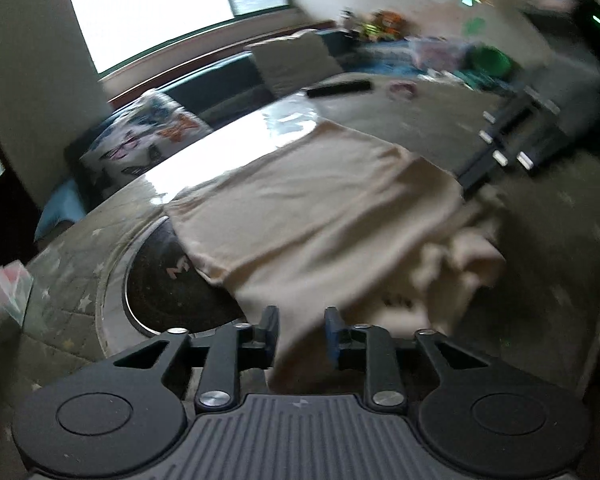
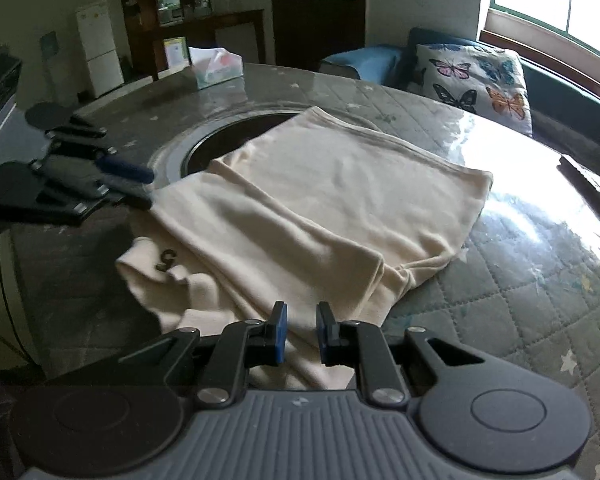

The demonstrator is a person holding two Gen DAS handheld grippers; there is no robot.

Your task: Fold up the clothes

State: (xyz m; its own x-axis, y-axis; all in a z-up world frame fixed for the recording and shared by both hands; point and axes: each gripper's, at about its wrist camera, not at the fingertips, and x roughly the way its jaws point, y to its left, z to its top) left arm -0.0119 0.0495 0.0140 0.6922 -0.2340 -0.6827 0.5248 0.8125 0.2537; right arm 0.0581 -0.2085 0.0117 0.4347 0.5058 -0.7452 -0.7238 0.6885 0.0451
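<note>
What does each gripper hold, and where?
The right gripper pinches the cream garment at its near edge. The left gripper has it between its jaws; grip unclear.

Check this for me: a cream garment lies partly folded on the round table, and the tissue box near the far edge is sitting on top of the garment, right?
Not quite. The cream garment does lie partly folded on the round table, but the tissue box is not on top of it. It stands on the table itself near the far edge, well apart from the garment. The right wrist view shows this.
</note>
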